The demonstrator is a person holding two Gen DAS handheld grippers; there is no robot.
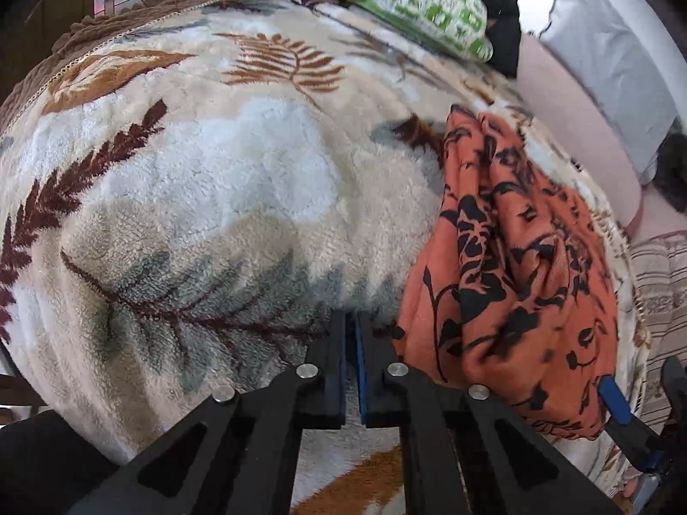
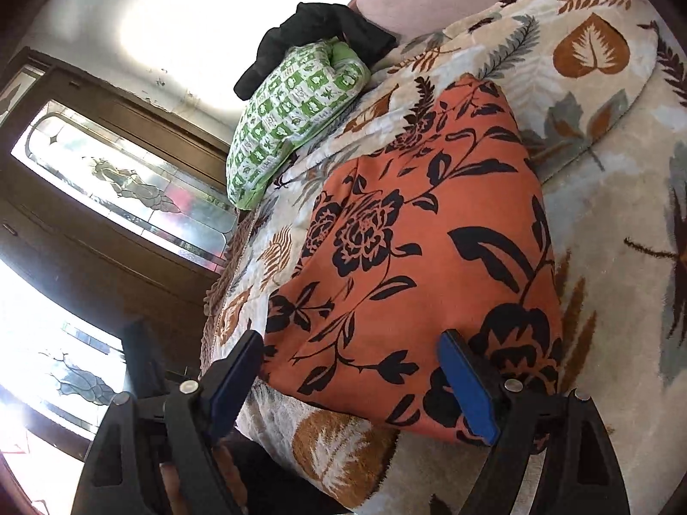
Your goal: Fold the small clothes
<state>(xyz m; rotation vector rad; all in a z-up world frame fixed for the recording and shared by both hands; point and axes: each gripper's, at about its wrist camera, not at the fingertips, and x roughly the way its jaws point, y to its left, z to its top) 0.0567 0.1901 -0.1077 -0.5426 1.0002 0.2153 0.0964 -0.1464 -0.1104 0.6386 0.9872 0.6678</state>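
1. The left gripper (image 1: 353,334) is nearest in the left wrist view. Its two black fingers with blue pads are pressed together, and nothing is between them. The tips are over the fleece blanket (image 1: 240,180), just left of the orange cloth.
2. The right gripper (image 2: 352,356) has its jaws wide apart. Its right blue pad (image 2: 466,386) is in front of the near edge of the cloth, and its left pad (image 2: 234,380) is beside the cloth's near left corner. The pads do not press the cloth.
3. The orange floral garment (image 2: 412,249), with black flowers and leaves, lies on the blanket as a flat folded shape. In the left wrist view it (image 1: 515,266) looks more bunched, with wrinkles.
4. Farther away, a green and white checked pillow (image 2: 292,116) rests on the blanket.
5. Behind the pillow lies a black cloth (image 2: 317,30).
6. At the far left stands a wooden cabinet with patterned glass (image 2: 124,180).
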